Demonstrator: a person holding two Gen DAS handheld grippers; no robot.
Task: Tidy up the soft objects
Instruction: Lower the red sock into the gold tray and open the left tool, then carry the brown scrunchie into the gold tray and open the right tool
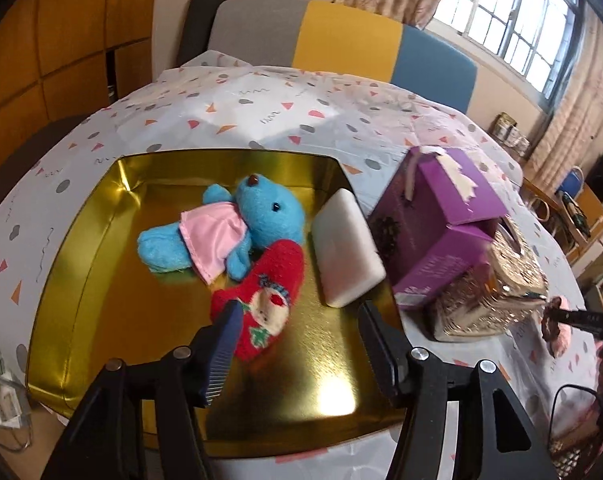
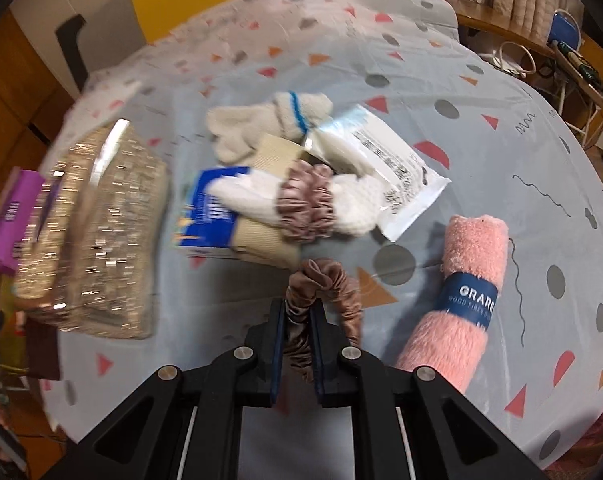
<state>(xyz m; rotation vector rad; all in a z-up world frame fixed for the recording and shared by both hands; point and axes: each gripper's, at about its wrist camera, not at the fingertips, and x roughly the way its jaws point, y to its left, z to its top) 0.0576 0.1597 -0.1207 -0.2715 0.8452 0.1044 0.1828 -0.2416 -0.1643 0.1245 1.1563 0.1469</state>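
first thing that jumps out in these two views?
The shiny gold tray in the left wrist view, holding a blue teddy bear, a red Santa sock and a white sponge under the open left gripper. In the right wrist view, the right gripper is clamped on a mauve scrunchie, beside a rolled pink towel.

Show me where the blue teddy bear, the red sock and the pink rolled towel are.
blue teddy bear (image 1: 267,210), left wrist view, on its face.
red sock (image 1: 279,270), left wrist view, on the upper red part.
pink rolled towel (image 2: 471,248), right wrist view, above its blue band.
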